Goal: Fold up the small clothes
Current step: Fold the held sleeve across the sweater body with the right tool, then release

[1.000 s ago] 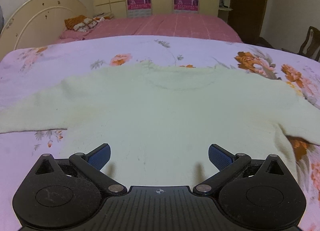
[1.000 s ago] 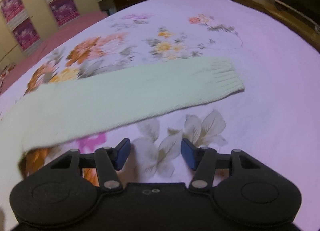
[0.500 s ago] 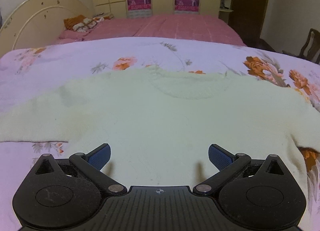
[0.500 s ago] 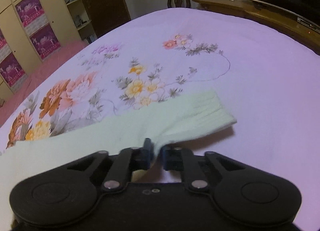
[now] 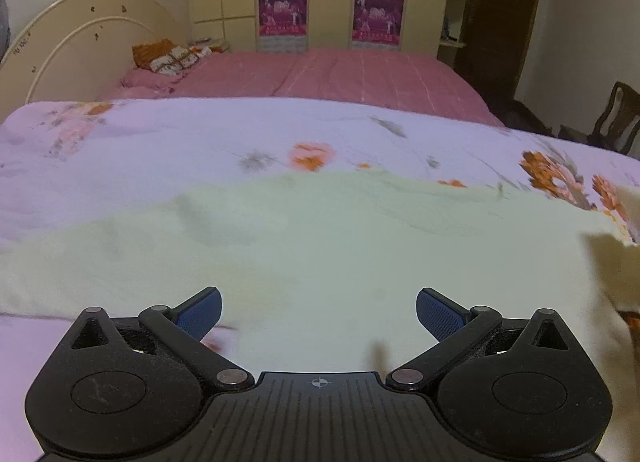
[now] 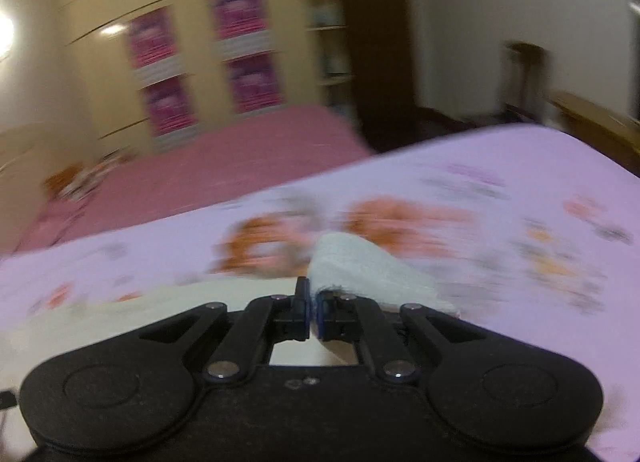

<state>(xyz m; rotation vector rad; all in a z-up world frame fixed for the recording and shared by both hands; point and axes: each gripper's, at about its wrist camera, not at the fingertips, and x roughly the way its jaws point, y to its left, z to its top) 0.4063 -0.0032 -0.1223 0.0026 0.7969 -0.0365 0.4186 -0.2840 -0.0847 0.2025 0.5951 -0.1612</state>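
The right tool (image 6: 313,312), open a second ago, has pinched the pale green knit sweater's (image 5: 320,246) sleeve cuff (image 6: 360,266) and lifted it to fold inward; the left tool (image 5: 319,312) hangs wide open, empty

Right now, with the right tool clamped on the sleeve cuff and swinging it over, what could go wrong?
1. The right tool pinches only the edge of the sleeve cuff; a fast swing, and this view is badly blurred, could pull it free.
2. The left tool hovers open over the sweater and pins nothing, so the body may drag or bunch on the floral bedspread.
3. The sleeve may land crooked.
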